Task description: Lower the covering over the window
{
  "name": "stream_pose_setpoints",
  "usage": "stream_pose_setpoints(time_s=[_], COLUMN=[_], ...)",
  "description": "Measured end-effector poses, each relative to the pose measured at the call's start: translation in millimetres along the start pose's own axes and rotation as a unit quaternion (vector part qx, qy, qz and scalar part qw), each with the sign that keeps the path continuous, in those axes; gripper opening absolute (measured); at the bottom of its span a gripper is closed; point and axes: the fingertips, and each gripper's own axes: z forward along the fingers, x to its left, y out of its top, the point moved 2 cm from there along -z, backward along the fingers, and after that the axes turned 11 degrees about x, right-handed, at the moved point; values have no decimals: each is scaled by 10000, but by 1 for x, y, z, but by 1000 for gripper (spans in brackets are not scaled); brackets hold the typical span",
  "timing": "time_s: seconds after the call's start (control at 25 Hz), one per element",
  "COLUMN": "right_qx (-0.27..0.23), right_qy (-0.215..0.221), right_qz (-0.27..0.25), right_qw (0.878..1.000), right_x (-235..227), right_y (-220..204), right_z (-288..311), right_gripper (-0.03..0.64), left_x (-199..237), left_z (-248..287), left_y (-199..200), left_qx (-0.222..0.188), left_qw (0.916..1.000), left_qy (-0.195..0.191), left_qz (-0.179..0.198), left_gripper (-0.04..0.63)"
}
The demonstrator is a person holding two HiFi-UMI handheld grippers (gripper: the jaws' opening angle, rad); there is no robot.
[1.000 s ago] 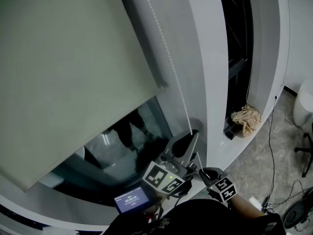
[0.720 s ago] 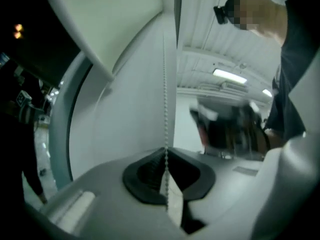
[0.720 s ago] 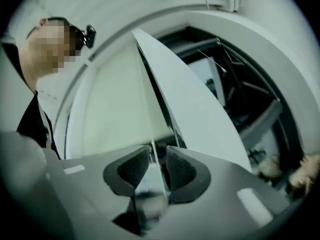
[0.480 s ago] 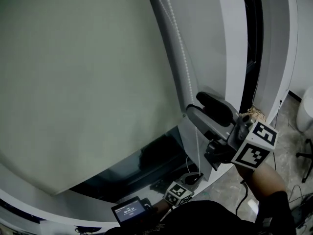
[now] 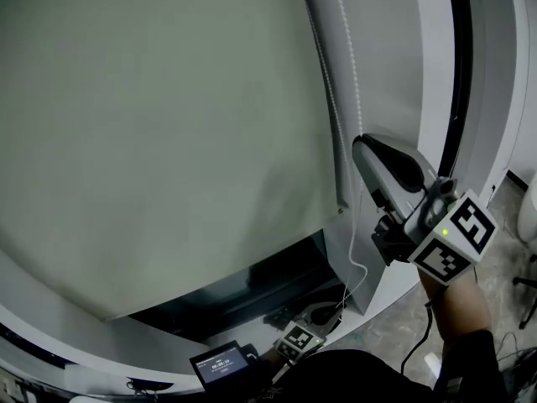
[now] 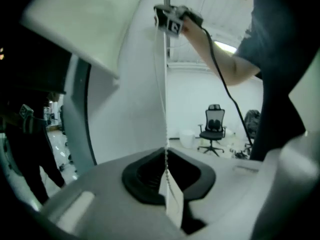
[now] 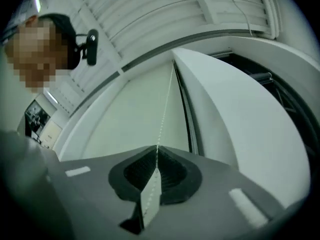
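The pale blind [image 5: 151, 124] covers most of the window. Its bottom edge runs low across the head view, and only a dark strip of glass [image 5: 252, 285] shows beneath it. The white window frame [image 5: 394, 49] rises just to the right of the blind.

The right claw [image 5: 362, 146] is held up near the blind's lower right corner. It points upward, with its marker cube toward the person. Its jaws have just been closing and are now pressed together, pinching the beaded cord [image 5: 346, 65]. The cord runs up from the pads along the blind's right edge.

The left claw [image 6: 166, 154] is far lower, at the bottom of the head view below the glass strip. Its jaws are also pressed together on the same cord. From there the cord rises straight to the right claw high above, and a slack length hangs between the two in the head view.

A small lit screen [image 5: 222, 363] sits just left of the left claw's marker cube. An office chair [image 6: 214, 129] stands far back in the room.
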Motion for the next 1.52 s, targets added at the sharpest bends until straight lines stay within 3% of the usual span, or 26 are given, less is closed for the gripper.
stream_pose_setpoints(time_s=[0.12, 0.24, 0.36, 0.48, 0.56, 0.68, 0.72, 0.8, 0.84, 1.0, 1.08, 1.16, 1.2, 1.24, 1.28, 1.32, 1.4, 1.44, 1.52], right_qx=[903, 1877, 2815, 3734, 4182, 4573, 4626, 4634, 4628, 4662, 4899, 5204, 5219, 5042, 4631, 3991, 2383, 1762, 1117], right_qy=[-412, -844, -1171, -1043, -796, -511, -470, -439, -441, -430, -210, 21, 0, -149, -359, -514, -417, -343, -360], right_qz=[-78, 245, 811, 1193, 1201, 1282, 1345, 1410, 1395, 1361, 1397, 1537, 1647, 1801, 2021, 2290, 2650, 2538, 1895], right_qw=[9950, 9783, 9489, 9141, 8969, 8785, 8751, 8738, 8743, 8731, 8602, 8400, 8369, 8445, 8622, 8864, 9334, 9505, 9748], right_x=[6, 4, 11, 41, 61, 78, 79, 78, 78, 77, 83, 93, 93, 85, 72, 56, 31, 20, 2], right_y=[-92, -209, -330, -419, -454, -478, -479, -476, -473, -472, -481, -494, -495, -488, -468, -433, -326, -273, -191], right_z=[-19, -60, -110, -152, -169, -186, -190, -192, -194, -202, -208, -220, -225, -226, -220, -206, -155, -132, -96], right_gripper=[12, 12, 12, 12, 12, 12, 8, 9, 9, 9, 9, 9, 14, 23, 63, 104, 103, 106, 141], left_x=[15, 17, 11, 4, 8, 12, 13, 13, 13, 9, 11, 12, 12, 11, 10, 9, 6, 2, -9], left_z=[-48, -79, -86, -81, -73, -70, -71, -73, -72, -65, -54, -40, -34, -29, -25, -20, -3, 9, 31], left_y=[46, 98, 149, 196, 218, 249, 259, 274, 277, 277, 269, 252, 240, 226, 209, 187, 129, 94, 26], left_qx=[-1019, -1684, -2264, -2771, -2930, -3215, -3325, -3467, -3471, -3323, -2980, -2515, -2305, -2099, -1875, -1615, -945, -527, 306], left_qw=[9931, 9827, 9719, 9598, 9545, 9447, 9407, 9352, 9352, 9415, 9529, 9661, 9712, 9758, 9803, 9847, 9922, 9945, 9935], left_qy=[540, 758, 638, 352, 361, 356, 283, 169, 148, 318, 354, 315, 325, 338, 333, 310, 175, 39, -259], left_qz=[-187, -123, 22, -262, -414, -537, -608, -704, -686, -463, -439, -499, -509, -509, -527, -580, -791, -909, -1065], left_gripper=[17, 18, 39, 74, 159, 225, 209, 91, 18, 15, 12, 12, 11, 11, 11, 11, 11, 11, 11])
